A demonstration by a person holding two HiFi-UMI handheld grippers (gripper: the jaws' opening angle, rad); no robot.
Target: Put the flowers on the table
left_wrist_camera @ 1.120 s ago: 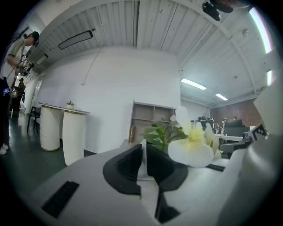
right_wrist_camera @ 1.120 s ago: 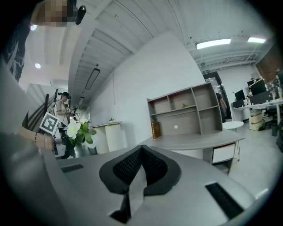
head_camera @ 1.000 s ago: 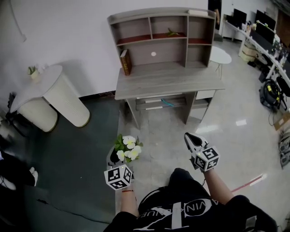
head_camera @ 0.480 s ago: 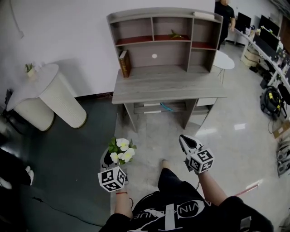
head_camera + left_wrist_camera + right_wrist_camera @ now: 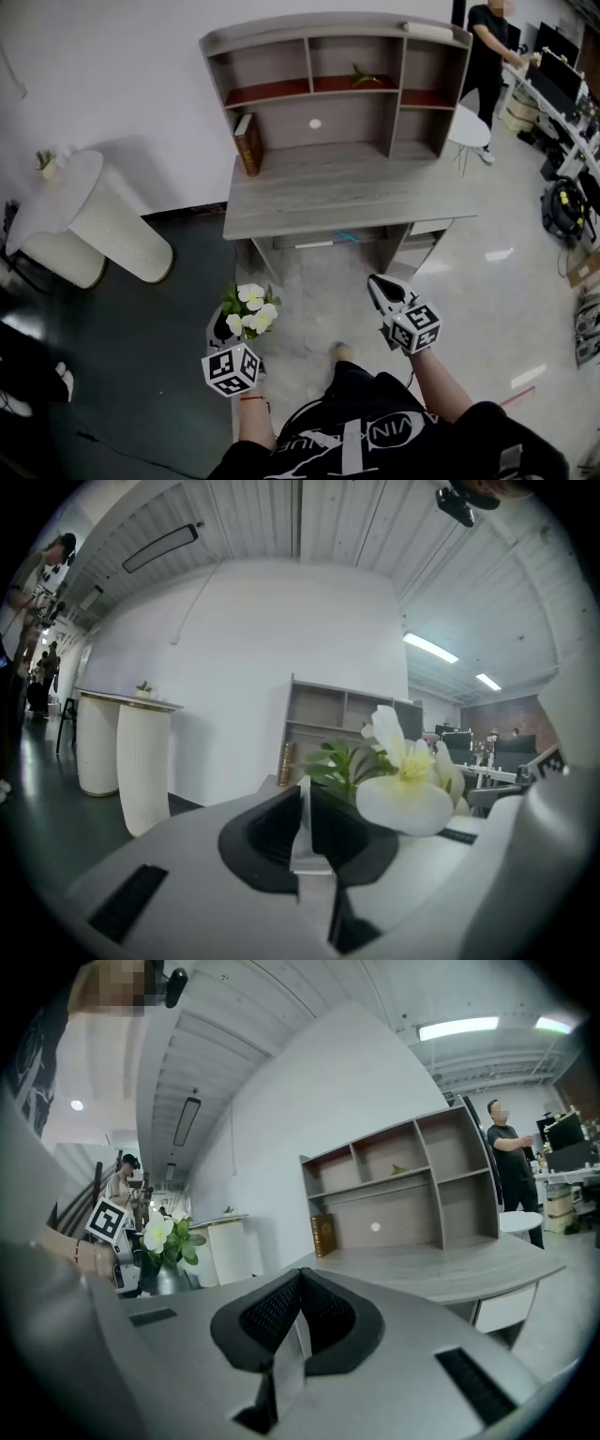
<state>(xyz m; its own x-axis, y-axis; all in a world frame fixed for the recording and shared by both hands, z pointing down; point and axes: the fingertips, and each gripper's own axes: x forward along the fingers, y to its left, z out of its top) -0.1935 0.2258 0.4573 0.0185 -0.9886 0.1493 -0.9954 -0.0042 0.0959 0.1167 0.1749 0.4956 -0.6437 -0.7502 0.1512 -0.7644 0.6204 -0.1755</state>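
my right gripper view shows the vase [image 5: 159, 1276] that the left gripper view misses; flowers [image 5: 403, 782] stand upright; left fingers [image 5: 270, 825] grip the vase, right fingers [image 5: 265, 1312] closed, empty.

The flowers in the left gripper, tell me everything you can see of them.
The flowers are a small bunch: white blooms with pale yellow centres above green leaves, upright in a dark vase. They are held off the floor in front of the person, short of the grey desk. The left gripper holds them, jaws nearly together; in its view one bloom leans just right of the jaws. Nothing else touches them.
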